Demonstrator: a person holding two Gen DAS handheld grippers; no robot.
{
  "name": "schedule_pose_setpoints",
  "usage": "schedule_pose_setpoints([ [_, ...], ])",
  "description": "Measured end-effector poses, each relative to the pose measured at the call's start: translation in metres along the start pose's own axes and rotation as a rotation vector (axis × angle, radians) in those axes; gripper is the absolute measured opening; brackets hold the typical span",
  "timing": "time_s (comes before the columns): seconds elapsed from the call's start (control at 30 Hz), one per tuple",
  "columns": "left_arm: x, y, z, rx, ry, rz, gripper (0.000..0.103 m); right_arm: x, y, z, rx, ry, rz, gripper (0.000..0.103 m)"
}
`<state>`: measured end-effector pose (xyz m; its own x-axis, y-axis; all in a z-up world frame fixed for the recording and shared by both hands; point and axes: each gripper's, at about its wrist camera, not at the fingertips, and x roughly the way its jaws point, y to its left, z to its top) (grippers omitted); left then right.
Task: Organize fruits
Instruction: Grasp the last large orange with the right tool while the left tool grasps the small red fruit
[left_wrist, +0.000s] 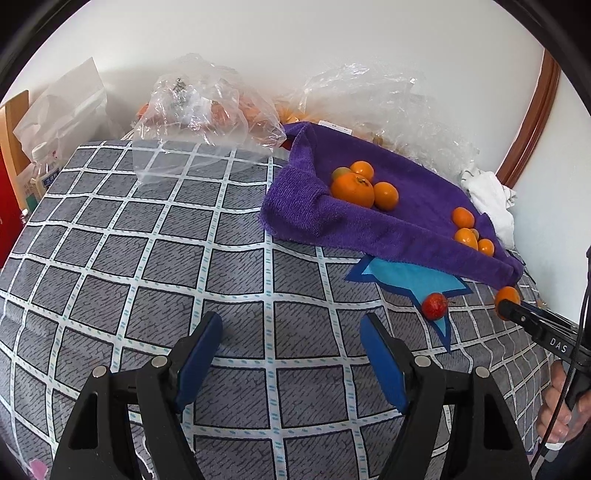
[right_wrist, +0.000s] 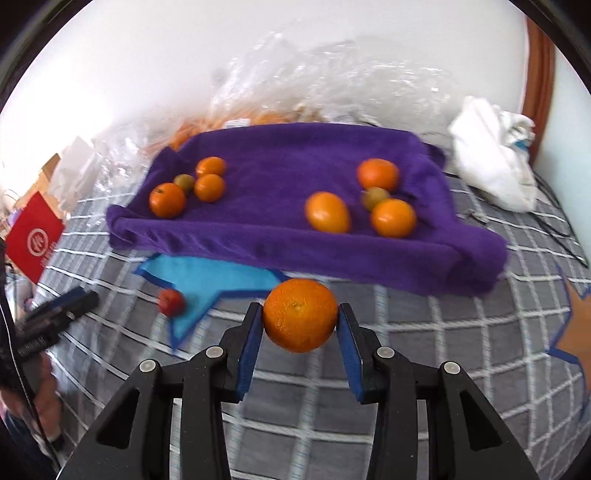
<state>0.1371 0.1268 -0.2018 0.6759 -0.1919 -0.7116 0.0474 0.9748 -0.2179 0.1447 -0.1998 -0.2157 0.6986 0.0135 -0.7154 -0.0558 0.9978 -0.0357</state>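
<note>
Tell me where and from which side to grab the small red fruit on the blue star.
Grip the red fruit across its round middle, coming from above with the empty left gripper. It sits alone on the flat blue star, with room for the fingers on both sides.

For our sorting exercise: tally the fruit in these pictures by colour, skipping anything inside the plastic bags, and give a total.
Orange fruits: 7, six on the purple towel plus the held orange in the right gripper
Yellow-green fruits: 2
Red fruit: 1
Total: 10
</note>
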Motion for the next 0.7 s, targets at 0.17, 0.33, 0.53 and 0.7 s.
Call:
schedule_pose_setpoints([
  [0.17, -0.004, -0.022, 0.002, 0.005, 0.062, -0.038, 0.065, -0.004, -0.035, -0.012, 0.032, 0.007, -0.026, 0.040],
  [0.33, -0.008, -0.071, 0.013, 0.089, 0.036, -0.071, 0.065, -0.002, -0.044, -0.019, 0.041, 0.002, -0.022, 0.040],
  [0.53, 0.015, -0.112, 0.005, 0.180, 0.041, -0.031, 0.058, 0.003, -0.048, -0.023, 0.044, -0.007, -0.005, 0.041],
  [0.7, 0.034, -0.118, 0.009, 0.154, 0.074, -0.011, 0.043, 0.001, -0.049, -0.026, 0.046, -0.027, 0.004, 0.041],
])
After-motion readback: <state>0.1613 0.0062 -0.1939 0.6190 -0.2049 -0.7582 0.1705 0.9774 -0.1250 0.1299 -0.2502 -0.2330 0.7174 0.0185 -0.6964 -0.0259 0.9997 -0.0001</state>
